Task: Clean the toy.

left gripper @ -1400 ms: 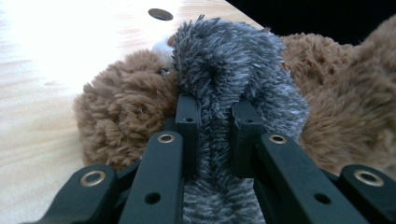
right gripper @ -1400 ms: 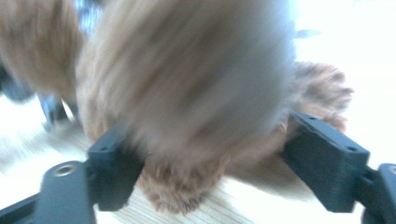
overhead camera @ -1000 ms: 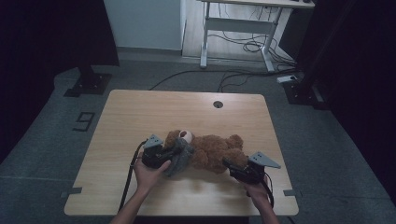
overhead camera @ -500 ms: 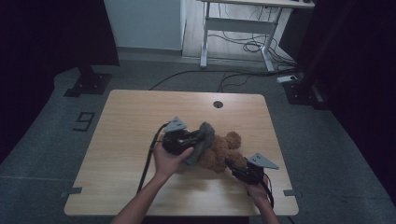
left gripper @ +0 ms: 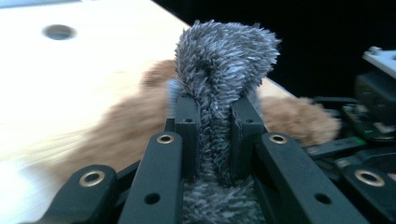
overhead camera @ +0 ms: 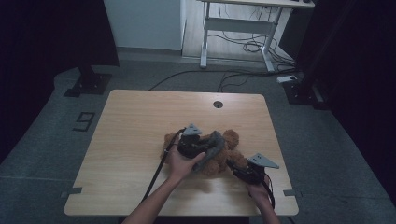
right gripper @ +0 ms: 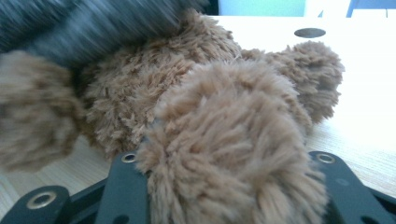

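The left hand-held gripper is clenched on a fuzzy grey cloth, raised over the brown teddy bear lying near the bench's near right edge. The right hand-held gripper – its jaws having just been closing – grasps the bear's paw.

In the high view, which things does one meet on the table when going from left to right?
Left claw shut on a grey fuzzy cloth → brown teddy bear → right claw, closed on one of the bear's limbs. All lie on the wooden table.
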{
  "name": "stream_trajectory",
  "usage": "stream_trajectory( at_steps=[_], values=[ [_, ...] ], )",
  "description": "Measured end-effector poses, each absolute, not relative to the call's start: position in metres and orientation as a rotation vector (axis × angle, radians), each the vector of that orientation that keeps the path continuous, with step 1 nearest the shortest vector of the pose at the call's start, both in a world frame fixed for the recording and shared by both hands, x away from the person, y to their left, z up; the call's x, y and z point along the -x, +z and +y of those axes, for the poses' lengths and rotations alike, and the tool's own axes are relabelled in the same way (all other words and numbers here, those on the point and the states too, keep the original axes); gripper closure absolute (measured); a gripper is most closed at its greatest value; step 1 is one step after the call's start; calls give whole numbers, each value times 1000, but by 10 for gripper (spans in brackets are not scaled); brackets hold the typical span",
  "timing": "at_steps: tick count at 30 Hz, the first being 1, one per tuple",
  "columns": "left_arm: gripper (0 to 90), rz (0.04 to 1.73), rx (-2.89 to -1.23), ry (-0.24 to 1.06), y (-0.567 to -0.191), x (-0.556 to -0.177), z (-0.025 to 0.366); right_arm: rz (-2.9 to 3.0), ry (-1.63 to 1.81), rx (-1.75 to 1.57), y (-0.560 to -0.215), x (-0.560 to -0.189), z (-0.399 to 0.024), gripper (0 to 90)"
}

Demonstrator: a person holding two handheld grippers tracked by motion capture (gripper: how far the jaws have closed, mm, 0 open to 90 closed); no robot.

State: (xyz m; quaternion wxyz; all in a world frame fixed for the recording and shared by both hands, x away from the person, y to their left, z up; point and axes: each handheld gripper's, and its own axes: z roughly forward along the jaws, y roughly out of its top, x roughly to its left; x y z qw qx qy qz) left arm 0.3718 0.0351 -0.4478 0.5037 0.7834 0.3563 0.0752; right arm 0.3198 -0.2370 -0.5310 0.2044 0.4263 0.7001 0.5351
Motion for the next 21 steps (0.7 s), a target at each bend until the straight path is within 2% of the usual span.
stream_trajectory(
  at_steps=[4,9,17,21],
  values=[
    [762,919,-1898,247,-458,-369,64,1944,1505,-1237,-533,-320,-239,535],
    [765,947,-1845,197,-461,-366,98,1944,1531,-1257,-535,-319,-240,531],
    [761,1021,-1841,311,-463,-358,140,1940,1522,-1255,-536,-319,-239,531],
    [761,1100,-1805,275,-478,-356,163,1940,1513,-1251,-536,-319,-238,532]
  ],
)
